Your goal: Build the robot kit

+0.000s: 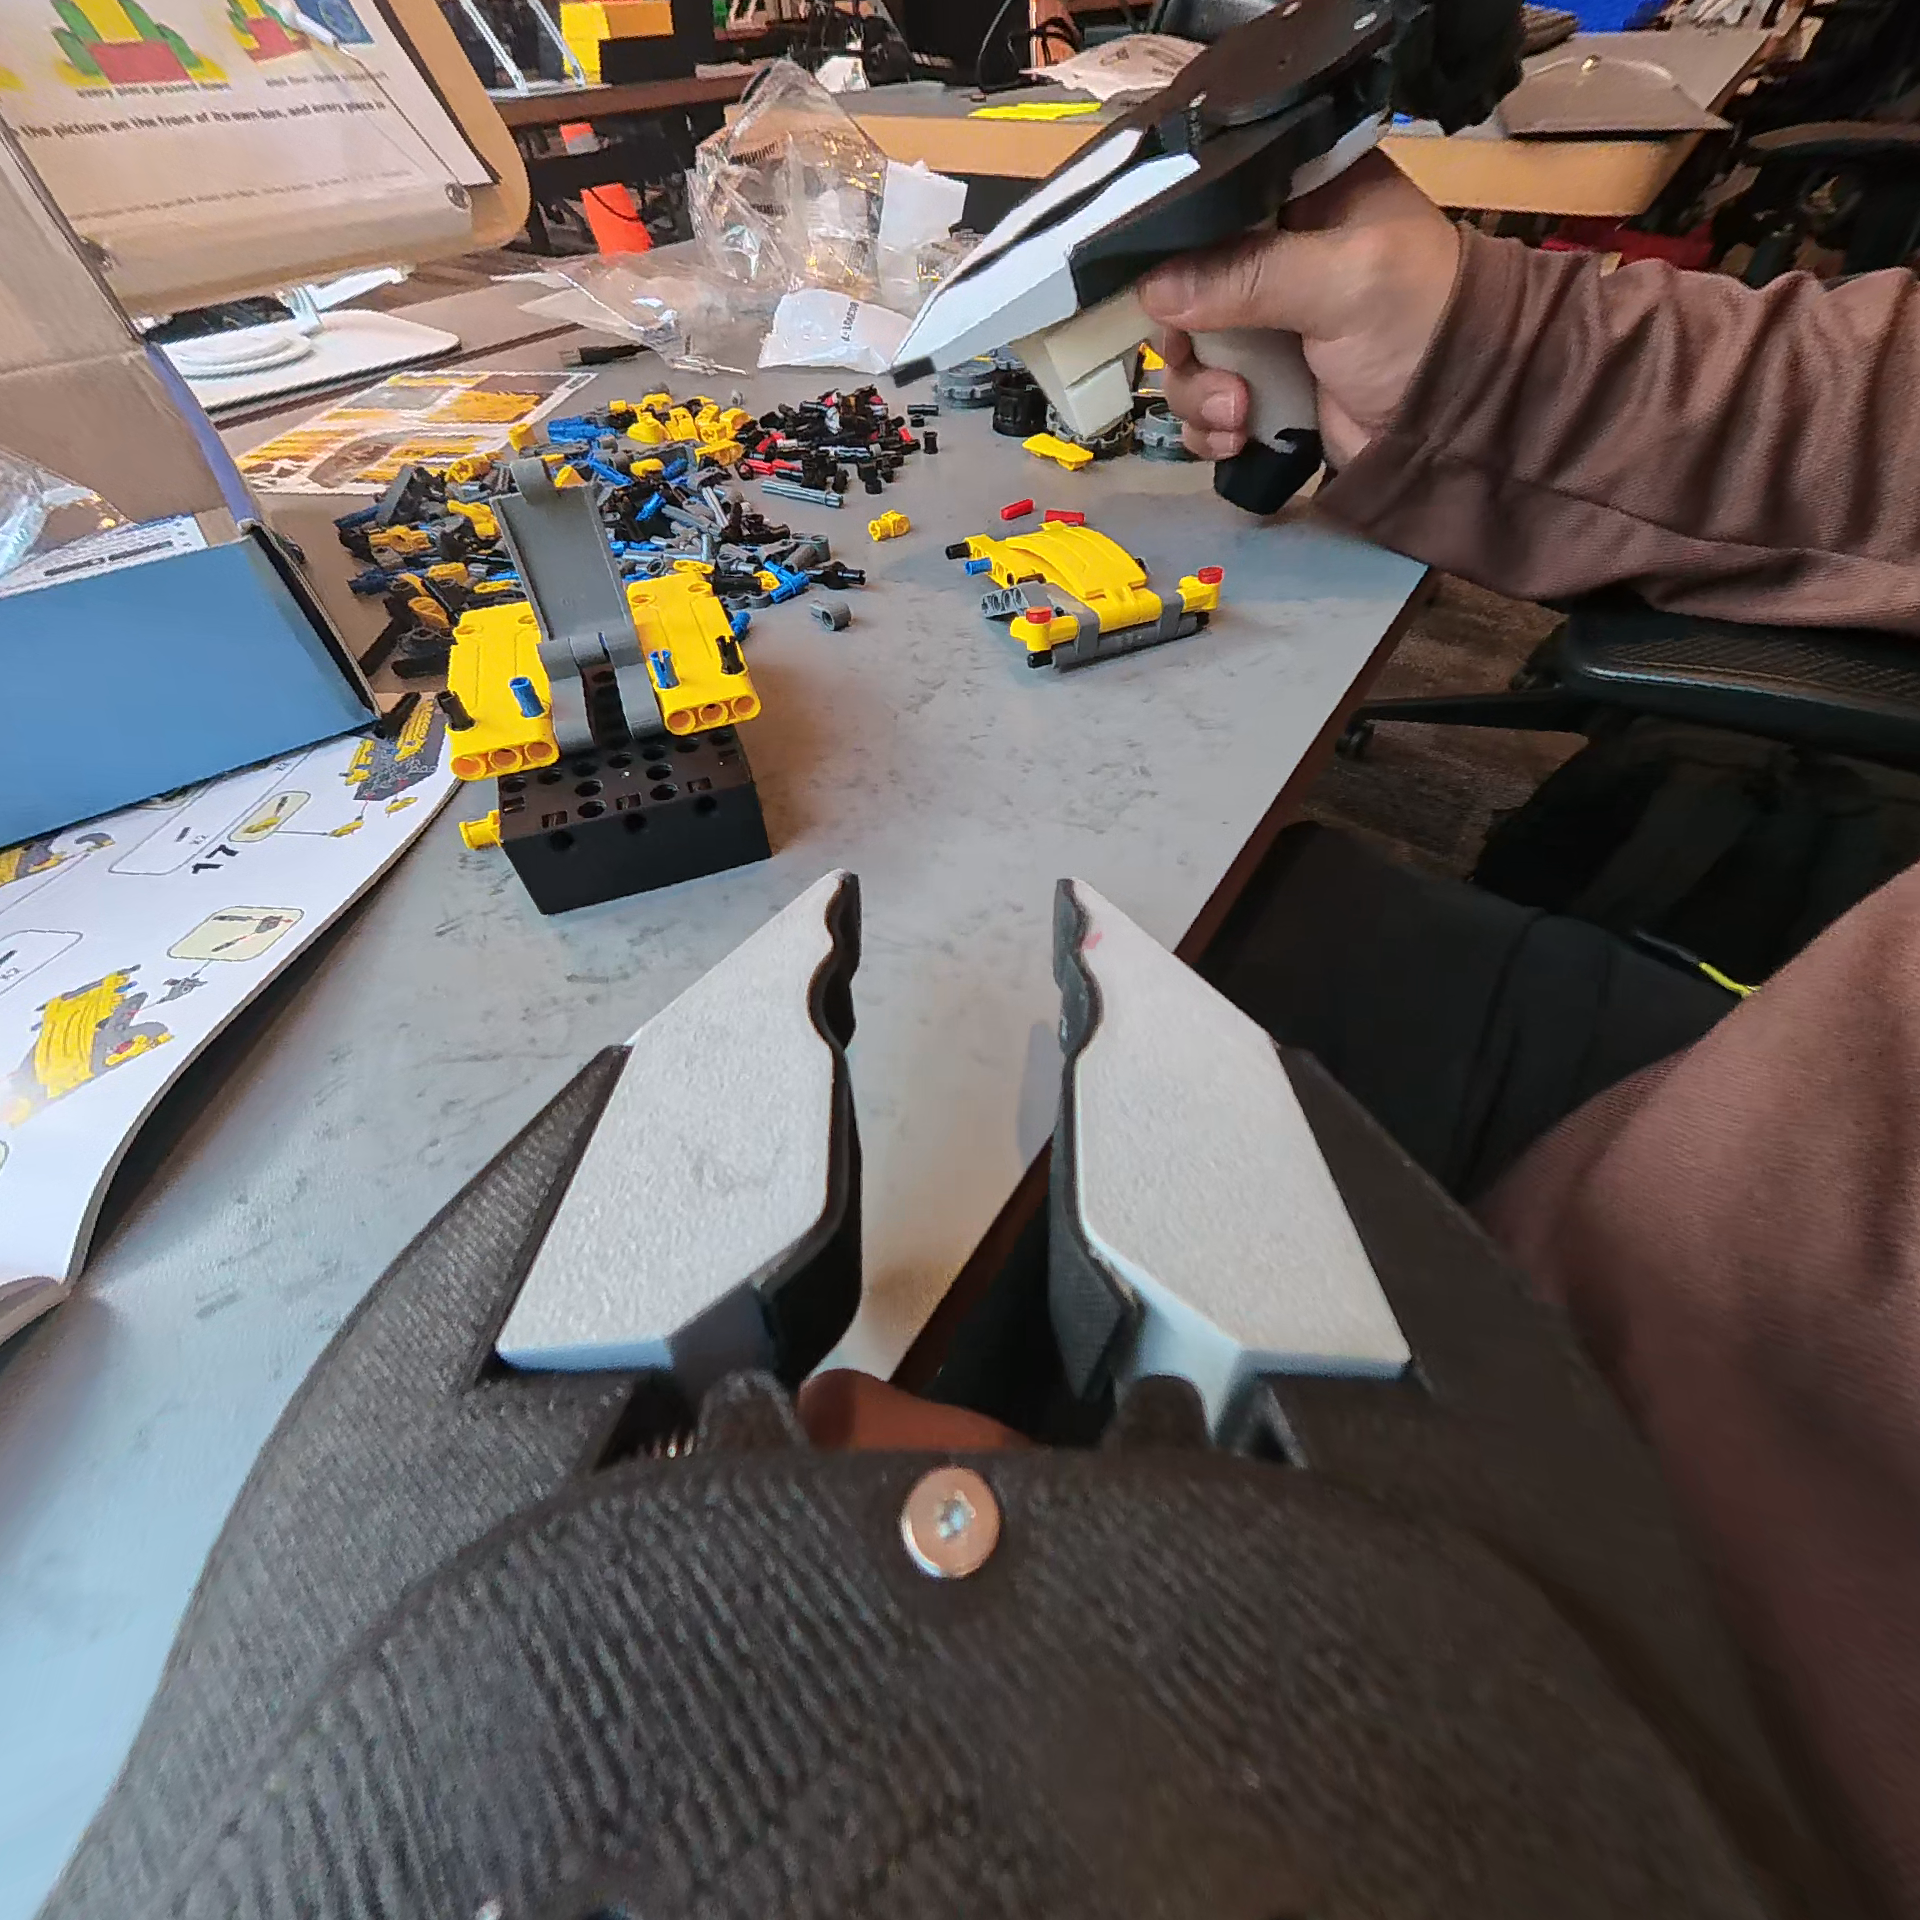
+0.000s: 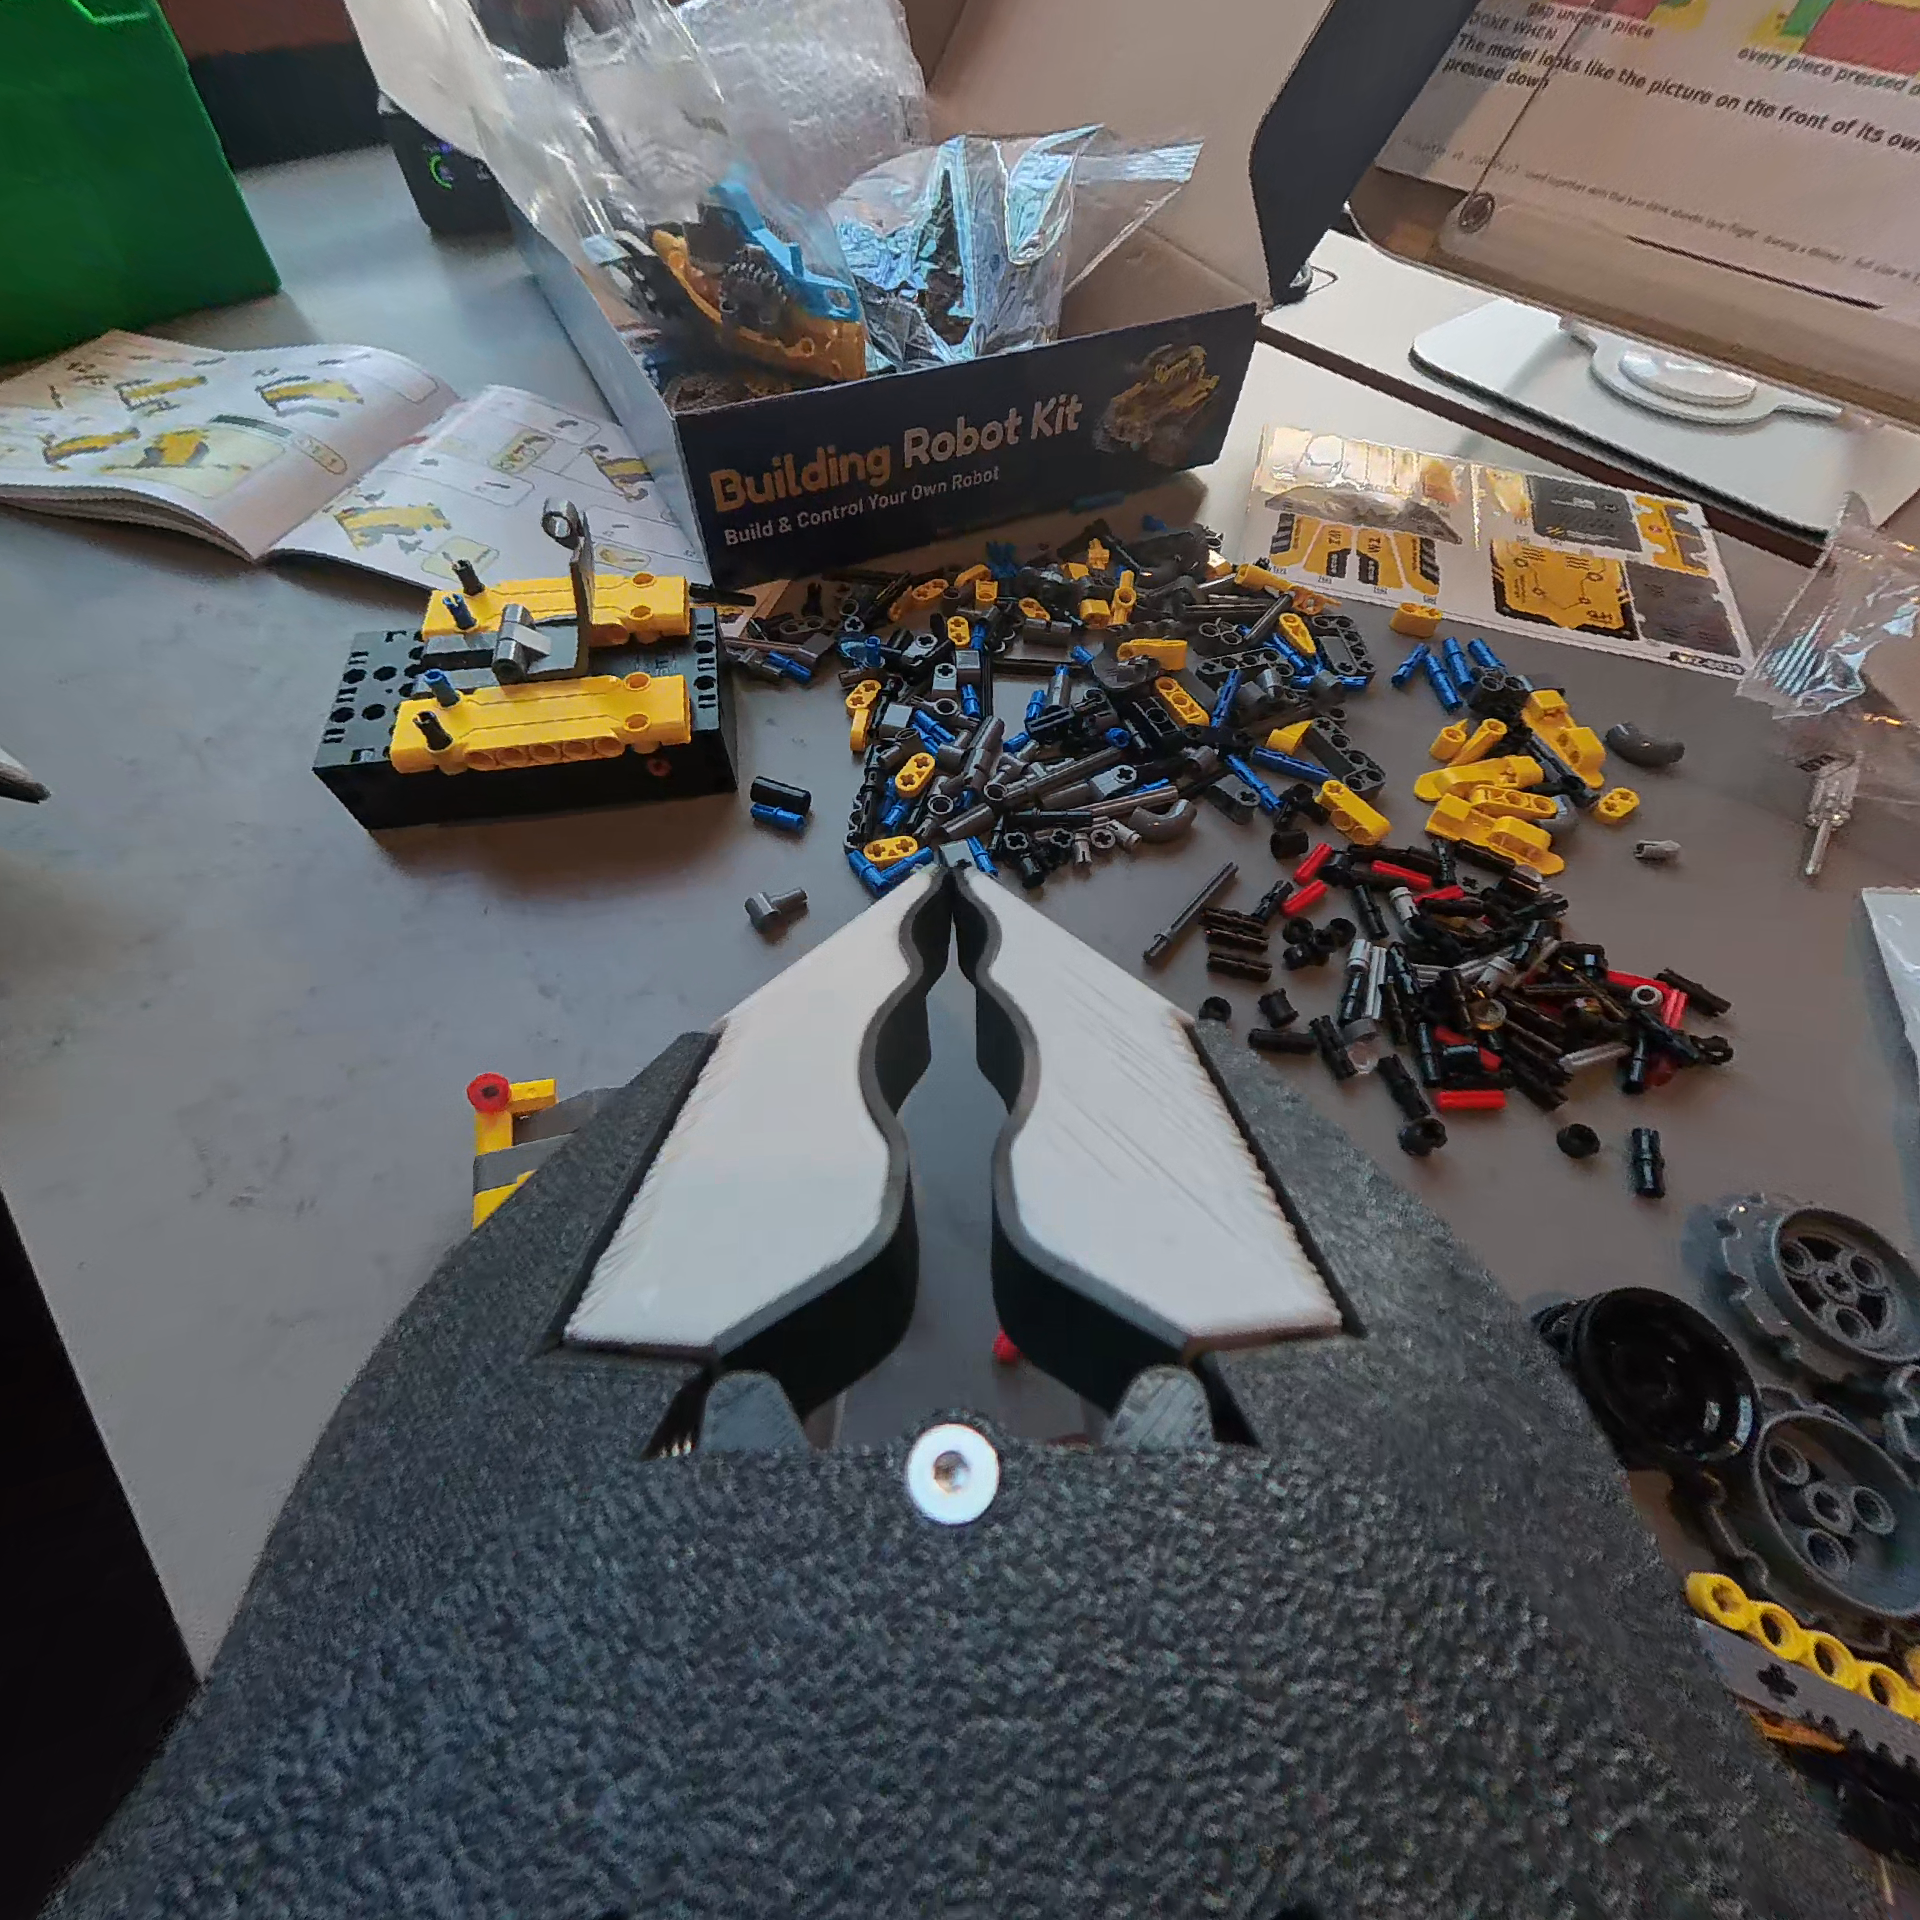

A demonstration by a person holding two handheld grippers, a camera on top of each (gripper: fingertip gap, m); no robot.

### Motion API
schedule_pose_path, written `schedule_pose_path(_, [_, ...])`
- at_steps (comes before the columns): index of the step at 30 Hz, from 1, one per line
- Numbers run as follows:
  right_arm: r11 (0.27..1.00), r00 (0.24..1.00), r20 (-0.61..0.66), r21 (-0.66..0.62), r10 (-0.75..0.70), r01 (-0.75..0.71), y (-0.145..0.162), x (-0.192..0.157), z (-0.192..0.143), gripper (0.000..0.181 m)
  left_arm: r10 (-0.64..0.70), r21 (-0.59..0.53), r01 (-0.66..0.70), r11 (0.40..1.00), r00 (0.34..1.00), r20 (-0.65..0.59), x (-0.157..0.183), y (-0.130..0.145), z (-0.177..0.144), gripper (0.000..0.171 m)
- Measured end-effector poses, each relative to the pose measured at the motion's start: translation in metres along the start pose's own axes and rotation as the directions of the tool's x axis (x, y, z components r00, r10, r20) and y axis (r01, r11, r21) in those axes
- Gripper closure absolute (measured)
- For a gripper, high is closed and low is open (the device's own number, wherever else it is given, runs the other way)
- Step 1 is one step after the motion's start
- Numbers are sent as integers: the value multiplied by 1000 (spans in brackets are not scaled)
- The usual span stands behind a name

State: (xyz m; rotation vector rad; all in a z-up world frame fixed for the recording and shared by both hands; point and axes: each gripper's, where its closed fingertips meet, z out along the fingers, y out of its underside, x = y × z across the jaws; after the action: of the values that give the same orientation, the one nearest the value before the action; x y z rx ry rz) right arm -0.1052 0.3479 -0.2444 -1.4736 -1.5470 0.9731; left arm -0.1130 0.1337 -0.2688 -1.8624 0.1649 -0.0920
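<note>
Grey-topped table carries everything. Landmark: black perforated block with two yellow beams and a grey ramp piece fixed on top.

- Left gripper: jaws parted, nothing between them; hovers near the table edge, just short of the block. Grey table surface shows through the gap.
- Right gripper: fingers drawn together at the tips. A small grey piece sits right at the tips; cannot tell whether it is pinched or merely lying behind them. In the left wrist view this gripper is raised above the table beyond the block, held by a hand in a brown sleeve.
- Loose parts pile: yellow, blue, black and grey pieces, spread beside the block on the side away from the booklet; red and black pins lie further out from it.
- Small yellow sub-assembly: on the table well apart from the block, past the pile's near edge.
- Dark kit box: open, clear bags inside, behind the block.
- Instruction booklet: open, beside the block and box.
- Sticker sheet: flat beyond the pile.
- Grey and black wheels: clustered far from the block, near the right gripper's body.
</note>
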Motion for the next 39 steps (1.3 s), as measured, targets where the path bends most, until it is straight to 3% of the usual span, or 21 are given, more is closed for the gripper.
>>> schedule_pose_path(39, [994, 993, -110, 92, -53, 63, -15, 11, -1, 181, -13, 8, 13, 1000, 1000, -7, 0, -1, 0, 139])
